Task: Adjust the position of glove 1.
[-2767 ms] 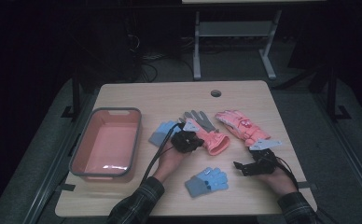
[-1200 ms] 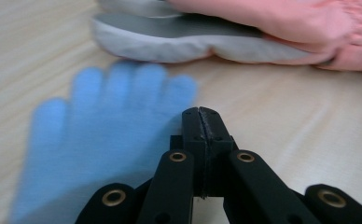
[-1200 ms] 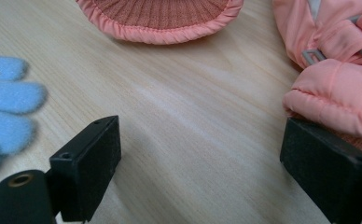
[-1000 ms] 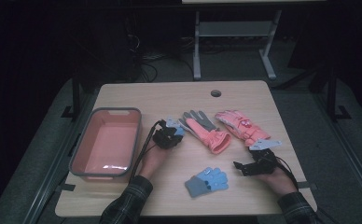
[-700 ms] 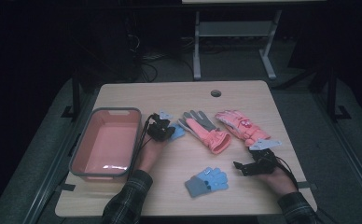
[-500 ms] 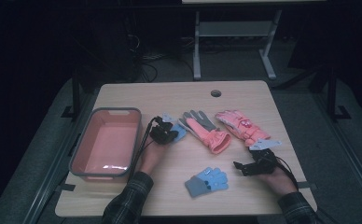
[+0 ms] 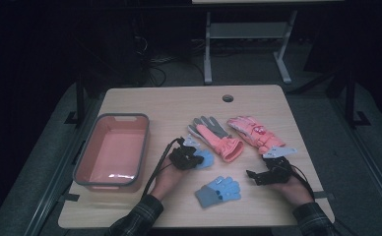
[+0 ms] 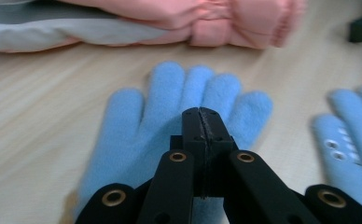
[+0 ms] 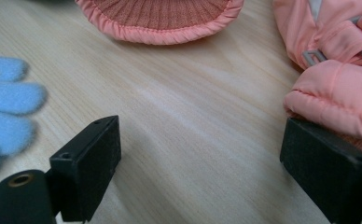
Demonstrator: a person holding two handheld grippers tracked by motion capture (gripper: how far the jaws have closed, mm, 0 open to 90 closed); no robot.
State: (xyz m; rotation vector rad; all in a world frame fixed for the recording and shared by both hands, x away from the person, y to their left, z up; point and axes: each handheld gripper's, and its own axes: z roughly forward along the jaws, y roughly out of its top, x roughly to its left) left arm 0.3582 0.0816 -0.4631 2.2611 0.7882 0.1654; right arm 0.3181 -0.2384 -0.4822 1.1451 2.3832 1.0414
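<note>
Two small blue gloves and two larger pink gloves lie on the wooden table [image 7: 169, 103]. My left gripper [image 7: 185, 157] [image 8: 201, 119] is shut, its jaws pinching the palm of one blue glove [image 7: 204, 158] [image 8: 137, 130], which lies flat with its fingers pointing away. The other blue glove [image 7: 218, 191] [image 8: 351, 140] [image 9: 6, 107] lies between the two hands. My right gripper [image 7: 262, 169] [image 9: 200, 144] rests open on the table with bare wood between its jaws. It sits just in front of one pink glove [image 7: 255, 132] [image 9: 337, 84]. The second pink glove [image 7: 216, 135] [image 8: 235, 23] [image 9: 160, 14] has a grey palm.
A pink tray [image 7: 130, 118] with a grey rim stands at the table's left. A round cable hole [image 7: 227, 98] is near the far edge. Beyond the table are dark floor, cables and a metal frame.
My left gripper went left toward the tray, then came back toward the near right with the blue glove, which now lies closer to the second blue glove. The right gripper has stayed put.
</note>
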